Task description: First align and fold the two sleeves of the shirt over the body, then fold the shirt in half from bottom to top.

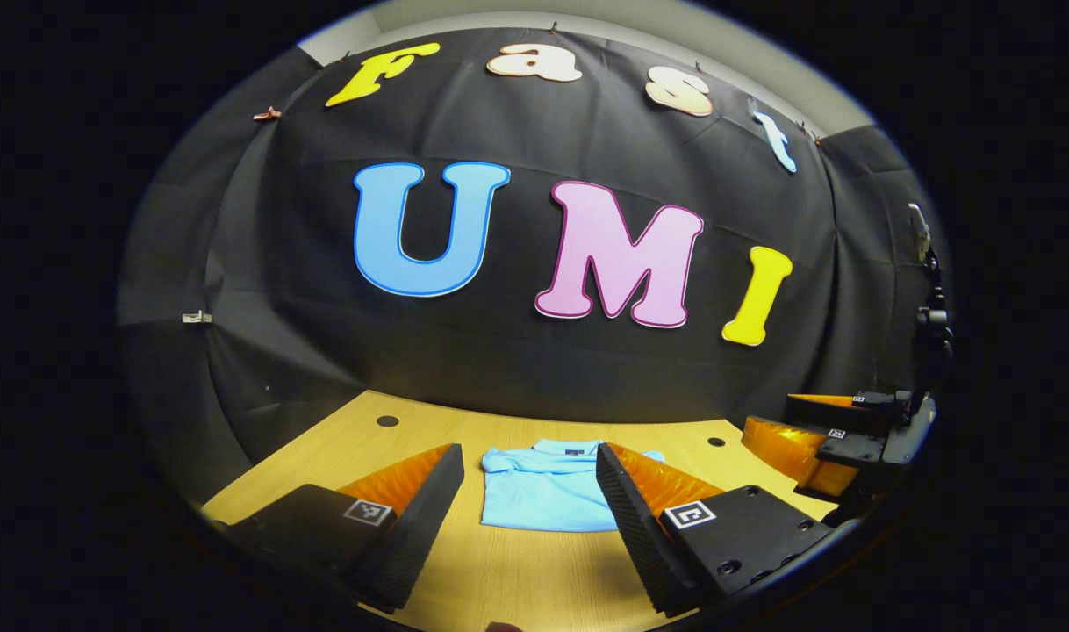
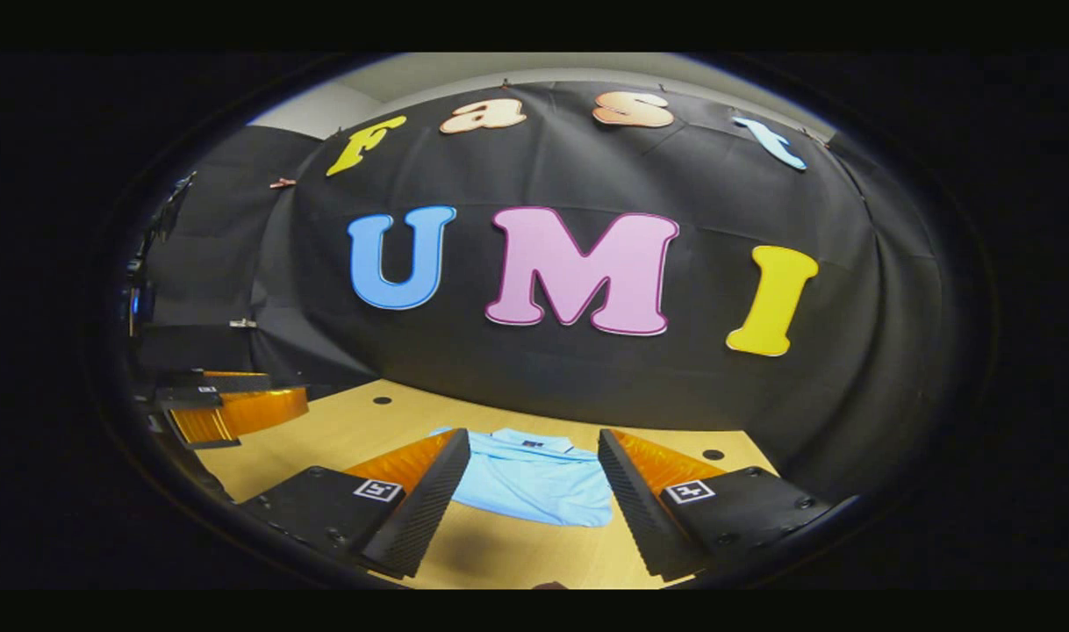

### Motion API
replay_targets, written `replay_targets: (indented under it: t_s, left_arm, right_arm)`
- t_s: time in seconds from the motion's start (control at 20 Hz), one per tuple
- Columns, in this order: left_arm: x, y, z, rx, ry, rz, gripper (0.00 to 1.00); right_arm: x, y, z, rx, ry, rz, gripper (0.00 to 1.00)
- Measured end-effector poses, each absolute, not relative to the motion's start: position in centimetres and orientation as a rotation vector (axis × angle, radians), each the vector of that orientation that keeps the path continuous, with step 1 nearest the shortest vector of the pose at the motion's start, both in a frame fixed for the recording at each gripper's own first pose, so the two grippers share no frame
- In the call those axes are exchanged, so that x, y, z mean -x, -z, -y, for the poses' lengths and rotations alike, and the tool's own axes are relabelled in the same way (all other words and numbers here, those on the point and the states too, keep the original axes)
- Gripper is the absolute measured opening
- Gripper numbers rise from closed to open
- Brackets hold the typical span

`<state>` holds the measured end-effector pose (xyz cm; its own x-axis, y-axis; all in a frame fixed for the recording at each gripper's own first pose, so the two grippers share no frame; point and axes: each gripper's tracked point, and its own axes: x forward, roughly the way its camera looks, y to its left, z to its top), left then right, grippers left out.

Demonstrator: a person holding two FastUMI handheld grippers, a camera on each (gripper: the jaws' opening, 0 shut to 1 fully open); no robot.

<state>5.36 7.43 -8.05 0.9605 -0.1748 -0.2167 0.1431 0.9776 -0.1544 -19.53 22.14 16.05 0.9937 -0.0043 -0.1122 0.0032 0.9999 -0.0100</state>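
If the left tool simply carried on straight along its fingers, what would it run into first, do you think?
Probably the light blue shirt lying flat on the wooden table: it sits between the open left tool fingers. Depth is unclear, so the tool could reach bare table before it.

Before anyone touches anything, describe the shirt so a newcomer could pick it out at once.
Start at the wooden table before the black cloth wall. The shirt lies flat near its far edge, collar toward the wall. It is light blue, the one soft thing on the wood.
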Motion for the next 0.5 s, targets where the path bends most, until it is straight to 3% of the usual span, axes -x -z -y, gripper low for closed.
replay_targets:
  t_s: [0.5]
  left_arm:
    - [-5.7,8.9,-6.7,0.109,0.169,-0.239,0.97]
  right_arm:
    - [18.5,-15.5,-23.7,0.017,-0.046,-0.132,0.93]
